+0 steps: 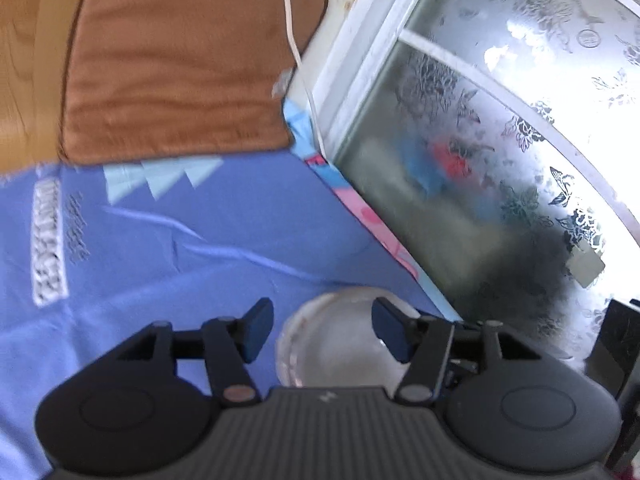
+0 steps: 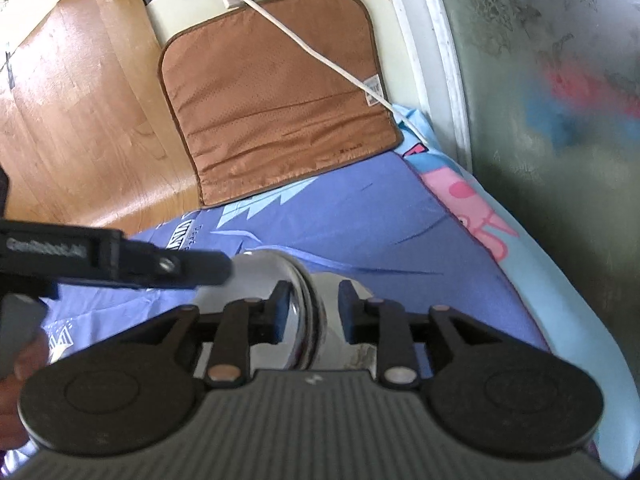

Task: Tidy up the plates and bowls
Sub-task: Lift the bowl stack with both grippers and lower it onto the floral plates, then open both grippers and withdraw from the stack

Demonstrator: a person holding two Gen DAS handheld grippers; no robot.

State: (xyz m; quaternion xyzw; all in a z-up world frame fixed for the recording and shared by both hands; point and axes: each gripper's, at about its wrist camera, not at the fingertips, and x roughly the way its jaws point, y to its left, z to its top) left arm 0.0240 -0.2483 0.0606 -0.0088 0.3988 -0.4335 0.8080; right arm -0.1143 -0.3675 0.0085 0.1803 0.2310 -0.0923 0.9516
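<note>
In the left wrist view a pale, clear-looking bowl [image 1: 340, 340] sits on the blue sheet [image 1: 180, 240], low in the frame. My left gripper [image 1: 322, 330] is open, its fingers either side of the bowl and above it, not touching. In the right wrist view my right gripper [image 2: 314, 306] is shut on the rim of a shiny metal bowl [image 2: 296, 296], held on edge over a white dish [image 2: 340, 328]. The left gripper's black body [image 2: 100, 258] crosses at the left.
A brown cushion [image 2: 276, 96] leans at the head of the bed, with a white cable [image 2: 320, 56] across it. A frosted glass window [image 1: 500, 140] runs along the right. A wooden floor [image 2: 72, 100] lies at the left. A pink-and-blue sheet edge [image 2: 480, 216] borders the window.
</note>
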